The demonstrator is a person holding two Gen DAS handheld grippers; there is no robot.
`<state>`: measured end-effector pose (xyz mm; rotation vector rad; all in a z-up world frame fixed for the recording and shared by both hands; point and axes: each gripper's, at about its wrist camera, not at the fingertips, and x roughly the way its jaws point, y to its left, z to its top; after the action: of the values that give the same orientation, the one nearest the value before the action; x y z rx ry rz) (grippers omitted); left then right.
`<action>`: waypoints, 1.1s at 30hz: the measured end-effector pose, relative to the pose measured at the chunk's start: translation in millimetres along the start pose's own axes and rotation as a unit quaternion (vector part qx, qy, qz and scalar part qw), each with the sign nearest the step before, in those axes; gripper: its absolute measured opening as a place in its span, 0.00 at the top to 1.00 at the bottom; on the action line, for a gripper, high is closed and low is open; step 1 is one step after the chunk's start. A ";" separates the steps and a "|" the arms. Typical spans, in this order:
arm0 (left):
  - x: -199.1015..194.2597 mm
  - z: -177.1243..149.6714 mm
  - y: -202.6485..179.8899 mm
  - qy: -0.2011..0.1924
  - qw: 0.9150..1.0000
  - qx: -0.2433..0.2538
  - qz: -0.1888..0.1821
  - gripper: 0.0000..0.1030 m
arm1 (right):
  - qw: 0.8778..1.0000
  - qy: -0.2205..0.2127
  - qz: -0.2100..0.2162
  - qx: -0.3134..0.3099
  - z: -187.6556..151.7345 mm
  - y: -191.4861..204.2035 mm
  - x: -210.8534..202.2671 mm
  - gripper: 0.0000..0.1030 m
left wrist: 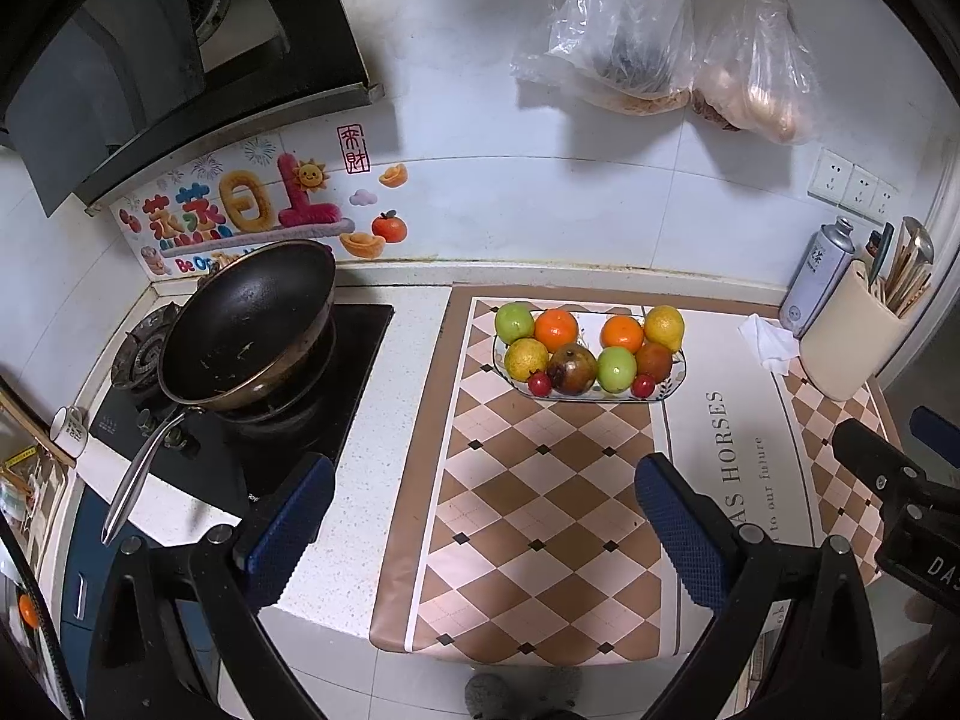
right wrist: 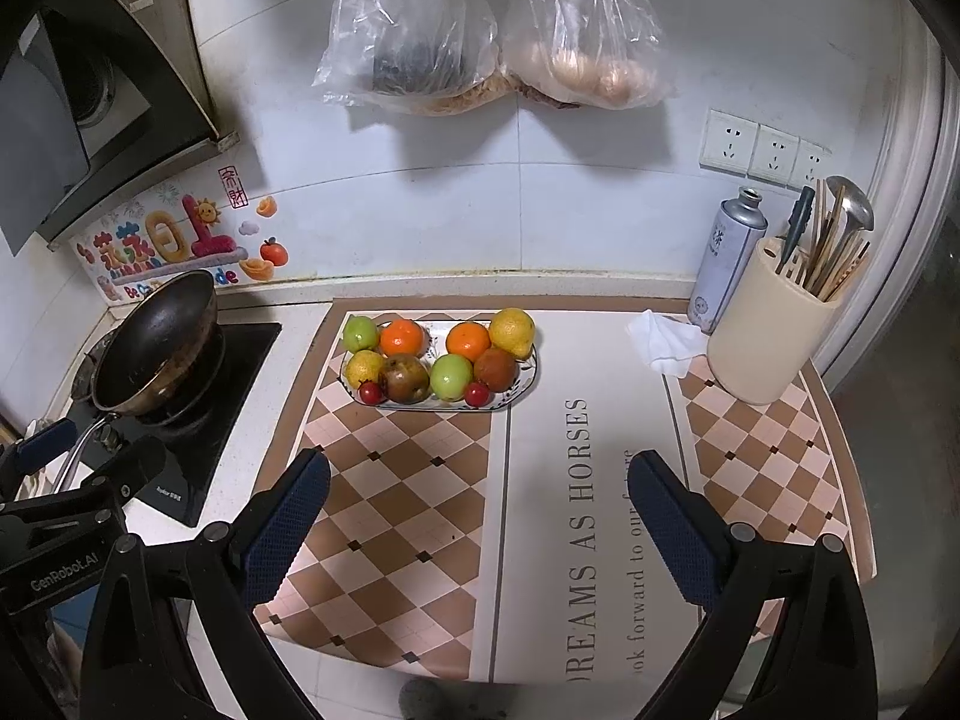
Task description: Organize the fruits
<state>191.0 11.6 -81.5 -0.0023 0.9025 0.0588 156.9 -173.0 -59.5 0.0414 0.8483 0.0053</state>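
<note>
Fruits [right wrist: 441, 360] | all on plate [right wrist: 528, 381], far side of desk mat [right wrist: 420, 510] | my left hand-held gripper [left wrist: 483, 510] and right hand-held gripper [right wrist: 480, 510] both spread wide, empty, well short of plate | step: seemingly finished, possibly not begun | next: inspect plate.

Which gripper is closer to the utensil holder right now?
Right. The right gripper hangs just left of and short of the holder; the left gripper is farther left, near the stove.

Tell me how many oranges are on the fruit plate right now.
2. Both sit in the back row of the plate: one orange left of centre beside the green apple, the other orange right of centre beside the big yellow fruit. None looks hidden.
</note>
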 end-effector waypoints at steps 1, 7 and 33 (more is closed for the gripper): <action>-0.3 -0.5 0.2 -0.001 1.000 -0.001 0.001 0.00 | 1.000 0.001 -0.001 -0.001 0.1 0.1 0.1 0.01; -0.4 -1.1 0.1 -0.002 1.000 -0.001 0.001 0.00 | 1.000 0.000 0.001 -0.001 -0.6 -0.1 -1.9 0.01; -12.8 -0.6 -2.6 -0.014 1.000 0.004 -0.001 0.00 | 1.000 -0.003 -0.002 -0.002 0.1 -0.8 -9.5 0.01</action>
<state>182.8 8.3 -71.9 0.0046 0.8740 0.0538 150.6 -173.9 -52.3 0.0365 0.8428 0.0033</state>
